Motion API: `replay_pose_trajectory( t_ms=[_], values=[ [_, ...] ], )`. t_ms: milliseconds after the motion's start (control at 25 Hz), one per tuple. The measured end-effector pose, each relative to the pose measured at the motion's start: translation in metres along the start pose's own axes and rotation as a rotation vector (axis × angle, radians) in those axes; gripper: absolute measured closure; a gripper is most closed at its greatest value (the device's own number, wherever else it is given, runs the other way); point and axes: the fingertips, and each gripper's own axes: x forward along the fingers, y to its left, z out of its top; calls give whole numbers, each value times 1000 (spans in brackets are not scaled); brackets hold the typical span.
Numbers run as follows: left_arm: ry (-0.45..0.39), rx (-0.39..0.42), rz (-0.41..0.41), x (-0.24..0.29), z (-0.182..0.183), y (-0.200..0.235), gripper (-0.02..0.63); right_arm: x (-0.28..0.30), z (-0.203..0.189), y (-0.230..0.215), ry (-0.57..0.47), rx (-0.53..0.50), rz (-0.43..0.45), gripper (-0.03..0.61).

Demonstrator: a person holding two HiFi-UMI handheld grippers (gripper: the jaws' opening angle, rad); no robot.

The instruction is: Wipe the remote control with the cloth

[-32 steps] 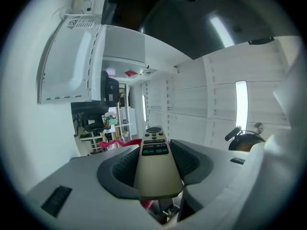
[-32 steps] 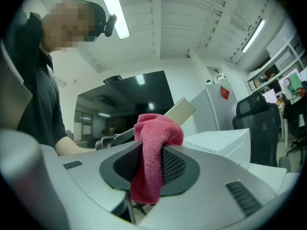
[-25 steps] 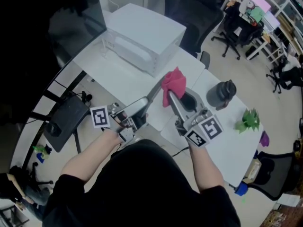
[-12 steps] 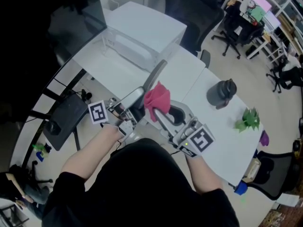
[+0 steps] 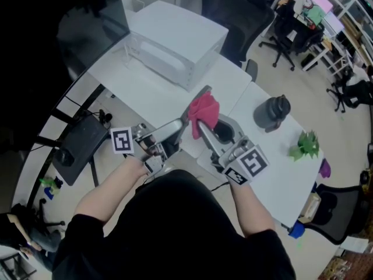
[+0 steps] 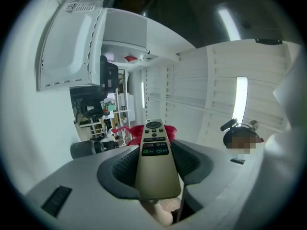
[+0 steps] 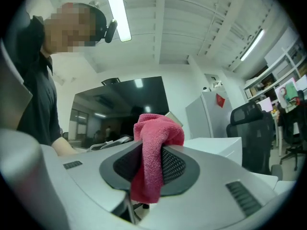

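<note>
Over the desk (image 5: 145, 89), left gripper (image 5: 176, 126) pinching remote control (image 6: 154, 169), right gripper (image 5: 199, 127) pinching cloth (image 7: 152, 145), seemingly against it.

The right hand-held gripper (image 7: 152, 164) clamps a red cloth (image 7: 153, 152) between its jaws.

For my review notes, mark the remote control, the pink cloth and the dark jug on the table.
remote control (image 6: 156, 171), left gripper view, its plain lower body.
cloth (image 7: 156, 128), right gripper view, its bunched upper fold.
dark jug (image 5: 272, 115), head view, its body.
</note>
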Motion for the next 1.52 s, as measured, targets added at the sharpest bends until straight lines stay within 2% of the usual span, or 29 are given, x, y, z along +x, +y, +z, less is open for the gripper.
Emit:
replay_pose_trajectory(
  t_ms=[120, 240, 400, 520, 600, 680, 800, 880, 1000, 1080, 1280, 1400, 1520],
  values=[
    [58, 13, 11, 0, -12, 3, 407, -10, 11, -21, -31, -8, -53, 476],
    [75, 25, 17, 0, -14, 5, 407, -15, 17, -27, -43, -17, -73, 476],
    [61, 49, 36, 1, -6, 6, 407, -23, 18, -27, -56, -22, -99, 476],
    [19, 127, 107, -4, 9, 13, 407, -30, 2, -30, -26, -6, -136, 476],
    [1, 239, 211, -11, 21, 23, 407, -34, -21, -31, 37, 1, -162, 476],
    [18, 399, 373, -23, 32, 43, 407, -39, -46, -33, 113, 3, -194, 476],
    [105, 668, 665, -49, 46, 86, 407, -46, -85, -38, 232, 17, -255, 476],
    [166, 818, 832, -68, 54, 114, 407, -51, -108, -42, 312, 38, -302, 476],
    [263, 967, 998, -93, 60, 156, 407, -55, -138, -45, 407, 60, -326, 476],
    [342, 1003, 1069, -110, 58, 188, 407, -58, -152, -43, 448, 73, -329, 476],
    [506, 994, 1244, -166, 56, 262, 407, -60, -158, -34, 478, 79, -317, 476],
    [526, 974, 1310, -192, 56, 284, 407, -63, -157, -33, 483, 82, -319, 476],
    [527, 968, 1335, -204, 57, 295, 407, -68, -160, -36, 499, 89, -336, 476]
  ],
)
